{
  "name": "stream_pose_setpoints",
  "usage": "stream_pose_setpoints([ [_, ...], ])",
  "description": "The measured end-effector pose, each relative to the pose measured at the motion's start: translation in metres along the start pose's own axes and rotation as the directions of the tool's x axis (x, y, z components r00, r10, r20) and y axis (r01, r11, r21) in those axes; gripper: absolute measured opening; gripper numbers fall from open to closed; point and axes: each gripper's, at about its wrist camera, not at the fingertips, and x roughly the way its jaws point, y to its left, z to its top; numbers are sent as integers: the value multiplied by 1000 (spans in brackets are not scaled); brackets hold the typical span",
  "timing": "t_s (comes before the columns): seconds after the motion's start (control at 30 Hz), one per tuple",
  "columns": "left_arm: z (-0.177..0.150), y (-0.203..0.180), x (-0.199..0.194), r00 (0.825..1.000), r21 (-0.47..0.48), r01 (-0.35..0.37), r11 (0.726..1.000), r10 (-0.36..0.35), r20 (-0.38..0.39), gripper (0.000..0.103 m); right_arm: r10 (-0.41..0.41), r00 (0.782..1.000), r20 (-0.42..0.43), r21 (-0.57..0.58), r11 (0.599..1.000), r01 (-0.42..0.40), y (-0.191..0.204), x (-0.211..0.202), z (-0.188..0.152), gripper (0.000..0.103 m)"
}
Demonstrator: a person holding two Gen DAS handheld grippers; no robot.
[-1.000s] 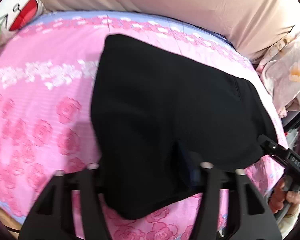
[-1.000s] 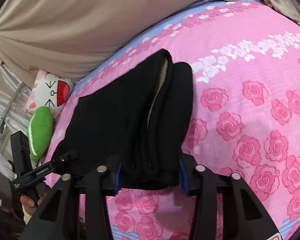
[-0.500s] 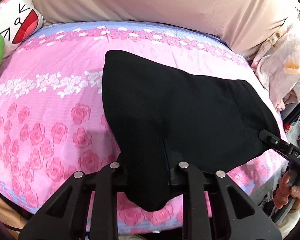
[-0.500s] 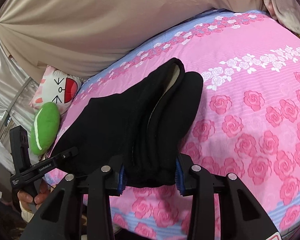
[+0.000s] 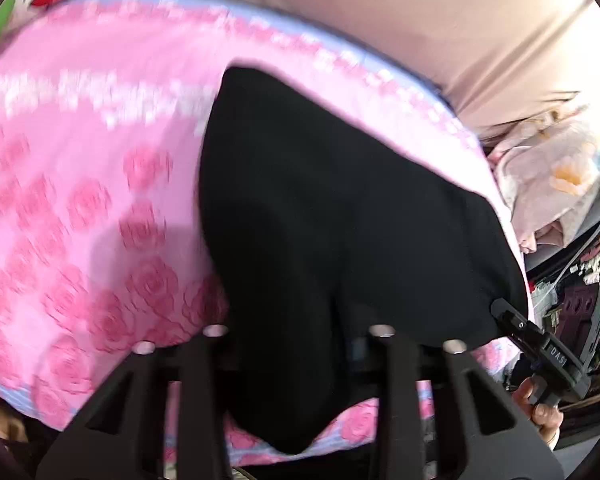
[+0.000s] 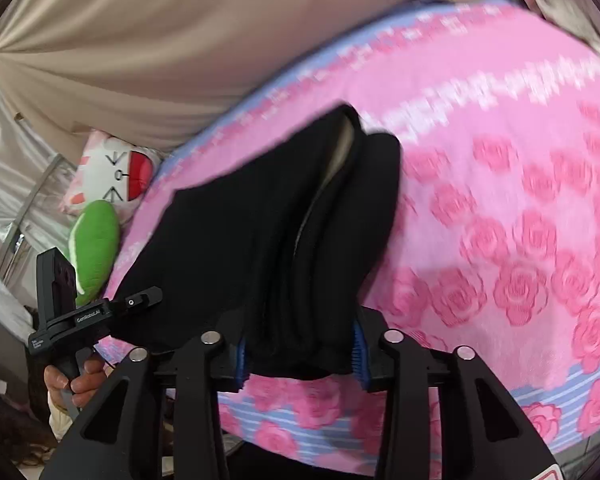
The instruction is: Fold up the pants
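Black pants (image 5: 340, 208) lie across a pink rose-print bedsheet (image 5: 80, 184). My left gripper (image 5: 298, 344) is shut on the near edge of the pants; a fold hangs down between its fingers. My right gripper (image 6: 298, 356) is shut on a thick bunched stack of the pants (image 6: 300, 248), with blue pads pressed on both sides. A pale inner lining shows at the far end of the stack. Each gripper shows in the other's view, the right one (image 5: 512, 320) at the pants' right corner and the left one (image 6: 140, 298) at the left edge.
A beige curtain (image 6: 180, 40) hangs behind the bed. A cat-face pillow (image 6: 116, 176) and a green plush (image 6: 94, 248) lie at the bed's left end. Crumpled floral bedding (image 5: 556, 176) sits at the right end. The bed's front edge runs just below both grippers.
Both grippers have moved down and forward toward the bed with the pants still held. The views are motion-blurred now. The pants look closer and larger in the left view.
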Motion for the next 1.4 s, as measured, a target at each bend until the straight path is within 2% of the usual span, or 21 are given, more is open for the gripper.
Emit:
stream_pose_setpoints([
  [0.13,13,-22,-45,993,68,71,995,-77,90,18,45,996,80,-86,996,-38,32,-31,15,35],
  [0.3,38,-50,-96,969,172,114,979,-147,197,18,90,979,185,-198,979,-53,72,-70,42,35],
  [0.4,58,-65,-119,950,222,117,968,-174,259,18,114,960,256,-253,966,-47,91,-89,63,35],
  [0.5,79,-81,-137,925,284,85,955,-182,334,18,134,936,325,-301,953,-32,108,-102,85,35],
  [0.73,144,-110,-157,840,373,-28,927,-181,512,19,195,869,455,-380,925,-9,138,-103,151,35],
  [0.83,175,-115,-149,806,380,-92,920,-155,571,20,230,833,503,-401,916,-11,143,-89,181,35],
  [0.93,209,-115,-128,782,383,-147,912,-130,610,20,255,797,547,-406,914,-13,138,-63,214,35],
  [1.0,230,-112,-105,776,382,-175,907,-113,621,21,258,785,562,-393,919,-21,132,-44,230,36],
  [1.07,248,-106,-76,777,375,-202,905,-85,623,21,239,787,568,-365,931,-20,119,-16,247,36],
  [1.13,263,-95,-36,798,370,-213,904,-58,600,21,210,800,561,-326,945,-19,101,16,259,37],
  [1.17,268,-88,-17,812,367,-215,905,-44,583,21,179,817,548,-290,957,-15,86,39,265,37],
  [1.2,273,-80,9,831,363,-219,906,-22,555,22,147,837,527,-251,968,-12,73,60,269,37],
  [1.23,277,-67,42,856,354,-228,907,14,517,22,102,867,488,-197,980,-4,52,89,271,38],
  [1.27,279,-53,77,885,338,-232,912,54,462,23,67,886,459,-162,987,9,38,108,271,38],
  [1.3,279,-41,101,910,318,-226,921,82,407,23,22,913,408,-119,992,29,20,132,269,40],
  [1.33,276,-21,139,946,294,-203,934,111,304,23,-42,950,308,-70,995,67,-3,164,265,42],
  [1.37,272,-6,161,963,265,-197,944,136,233,25,-81,971,225,-36,995,91,-19,182,260,46],
  [1.4,265,6,173,968,233,-198,952,153,199,37,-110,983,149,10,994,109,-35,195,254,53],
])
